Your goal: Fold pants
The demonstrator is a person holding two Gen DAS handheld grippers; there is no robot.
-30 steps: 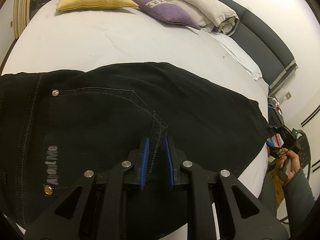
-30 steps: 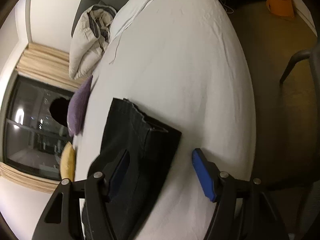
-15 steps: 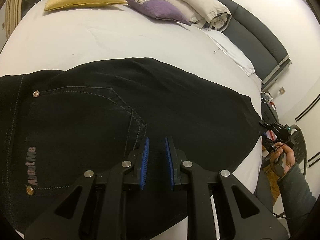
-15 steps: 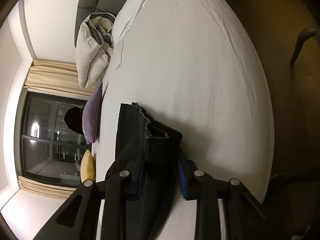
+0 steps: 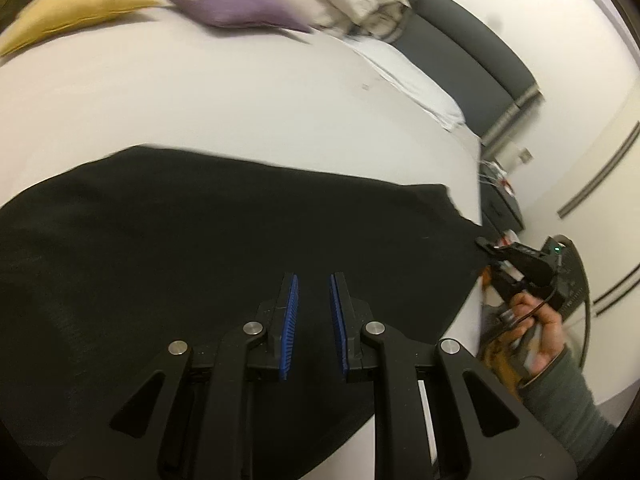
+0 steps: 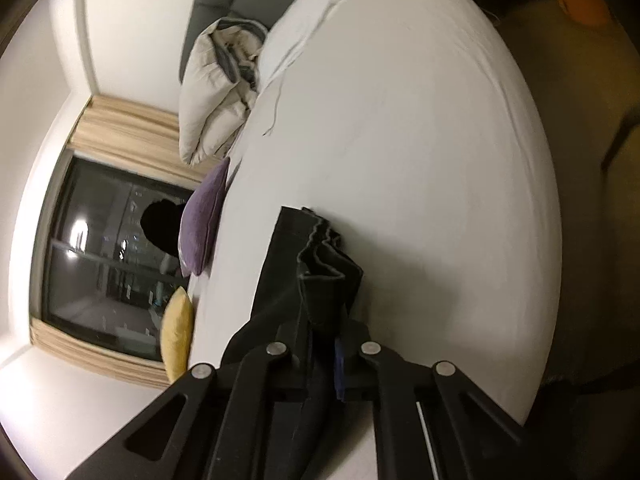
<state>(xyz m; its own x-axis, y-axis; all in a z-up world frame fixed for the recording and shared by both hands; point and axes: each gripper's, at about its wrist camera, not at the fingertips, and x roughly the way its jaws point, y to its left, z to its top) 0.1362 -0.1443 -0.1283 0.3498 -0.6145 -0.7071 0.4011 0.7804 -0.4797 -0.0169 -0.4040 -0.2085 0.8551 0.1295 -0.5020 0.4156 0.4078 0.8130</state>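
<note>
White bed (image 6: 400, 140) carries black denim pants (image 5: 224, 248); right gripper (image 6: 322, 344) fingers just closed on hem at five o'clock, left gripper (image 5: 312, 320) fingers nearly shut, empty; fold can begin

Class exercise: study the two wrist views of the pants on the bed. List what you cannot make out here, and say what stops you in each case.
- Left wrist view: whether the left gripper pinches the pants; black fabric on black, plus motion blur.
- Same view: waistband, cut off by the left edge.
- Right wrist view: right gripper pad contact, buried in cloth.
- Same view: scene outside the window, dark with glare.
</note>
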